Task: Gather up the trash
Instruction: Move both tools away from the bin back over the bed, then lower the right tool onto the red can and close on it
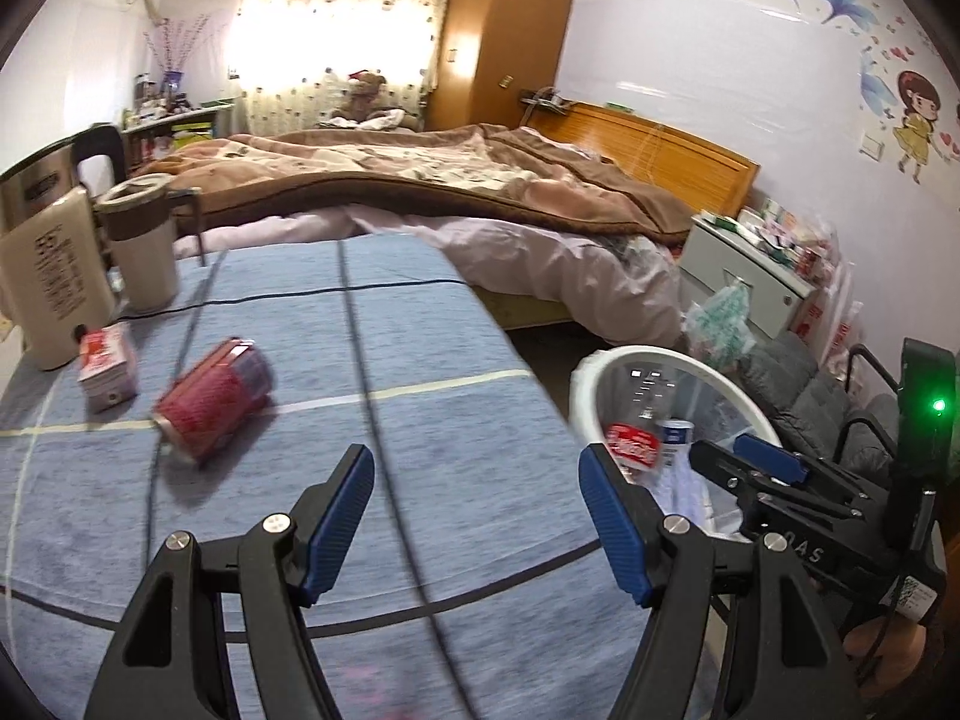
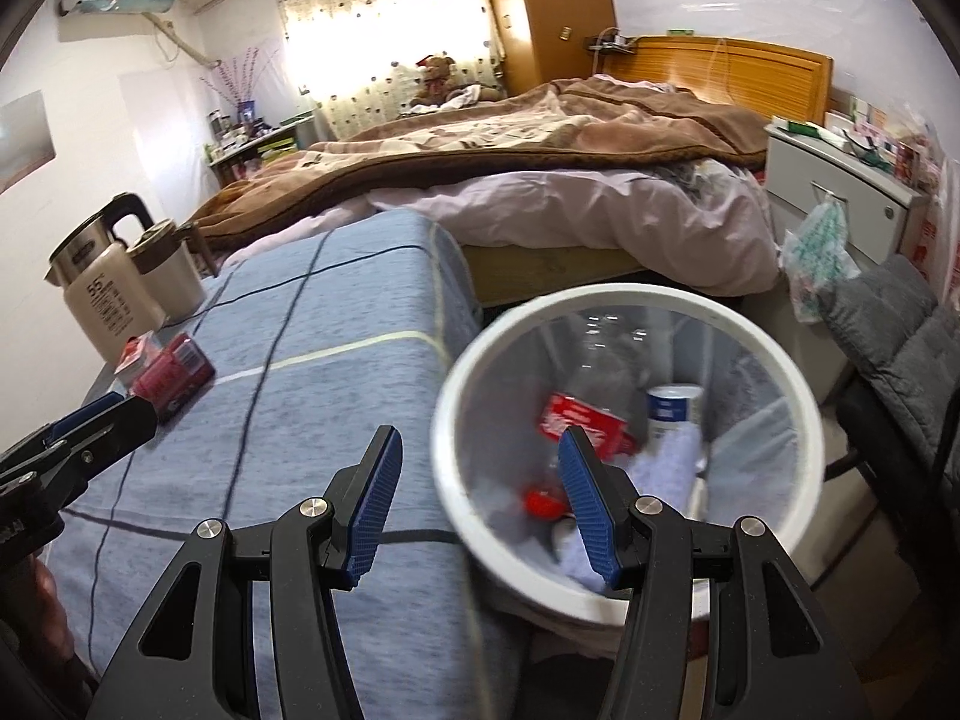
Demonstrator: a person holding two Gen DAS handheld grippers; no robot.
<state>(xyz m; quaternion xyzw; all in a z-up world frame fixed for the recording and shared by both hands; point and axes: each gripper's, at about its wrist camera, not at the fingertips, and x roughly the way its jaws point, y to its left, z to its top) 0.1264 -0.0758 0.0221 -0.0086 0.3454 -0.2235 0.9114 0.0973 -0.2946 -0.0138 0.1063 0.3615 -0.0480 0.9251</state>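
Observation:
A red can (image 1: 213,399) lies on its side on the blue-clothed table (image 1: 420,450), with a small red-and-white carton (image 1: 108,372) to its left; both also show in the right wrist view, the can (image 2: 174,375) and the carton (image 2: 139,354). My left gripper (image 1: 477,519) is open and empty, above the table, right of and nearer than the can. My right gripper (image 2: 477,501) is open and empty over the near rim of the white bin (image 2: 801,396). The bin holds a red-labelled bottle (image 2: 579,417), a white-and-blue can (image 2: 675,405) and other trash.
A cream kettle (image 1: 51,288) and a lidded mug (image 1: 144,246) stand at the table's far left. A bed (image 1: 480,180) lies beyond the table. A nightstand (image 2: 840,192) and a grey-cushioned chair (image 2: 900,348) stand right of the bin.

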